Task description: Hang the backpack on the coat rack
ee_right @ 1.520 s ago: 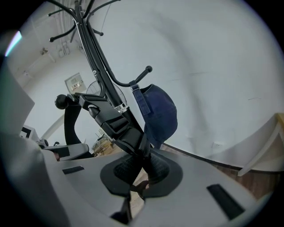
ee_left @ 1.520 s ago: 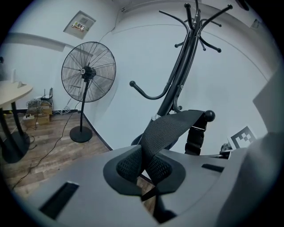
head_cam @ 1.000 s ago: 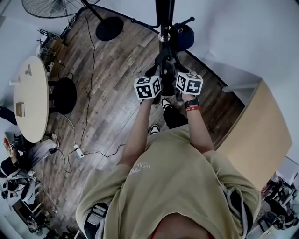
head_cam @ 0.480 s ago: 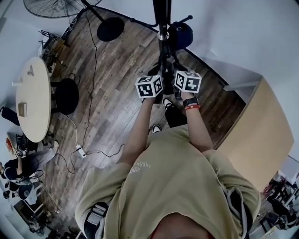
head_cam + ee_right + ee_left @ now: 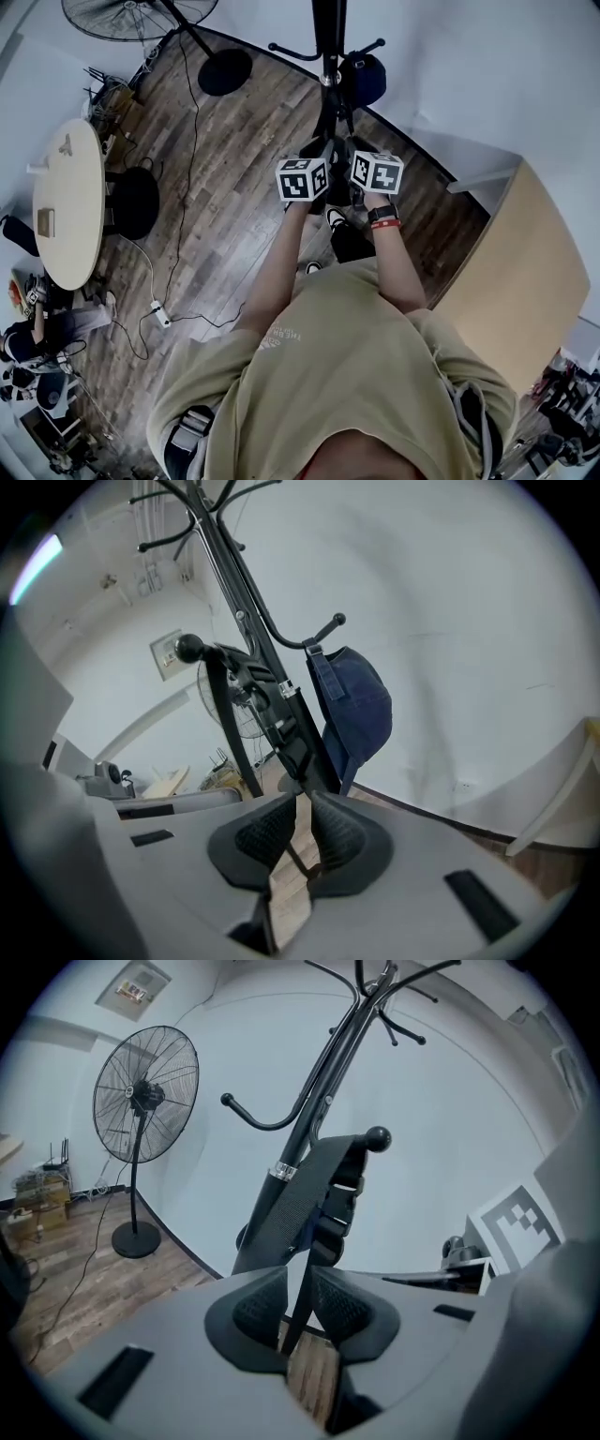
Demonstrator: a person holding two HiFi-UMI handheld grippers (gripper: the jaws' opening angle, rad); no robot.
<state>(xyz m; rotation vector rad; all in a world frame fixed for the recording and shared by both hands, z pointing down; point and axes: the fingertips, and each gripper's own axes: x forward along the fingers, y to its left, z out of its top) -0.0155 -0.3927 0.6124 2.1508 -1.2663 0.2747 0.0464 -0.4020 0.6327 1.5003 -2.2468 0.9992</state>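
The black coat rack (image 5: 329, 42) stands straight ahead, with a dark blue cap (image 5: 365, 77) on one of its hooks. The black backpack (image 5: 331, 153) hangs against the pole between my two grippers. In the left gripper view the left gripper (image 5: 298, 1302) is shut on a thin black strap, and above it a wide backpack strap (image 5: 302, 1196) lies over a ball-tipped hook (image 5: 378, 1136). The right gripper (image 5: 298, 834) is shut on another thin strap. In its view a strap (image 5: 223, 728) loops over the hook's ball (image 5: 190, 649), beside the cap (image 5: 354, 710).
A standing fan (image 5: 145, 1082) is left of the rack, its round base (image 5: 225, 70) on the wood floor. A round table (image 5: 64, 202), a black stool (image 5: 131, 192) and a cable with a power strip (image 5: 157, 306) are at the left. A wooden panel (image 5: 520, 272) stands at the right.
Both grippers have stayed close together at the rack pole and keep their hold on the straps. The head view has shifted a little, so more of the rack's hooks shows.
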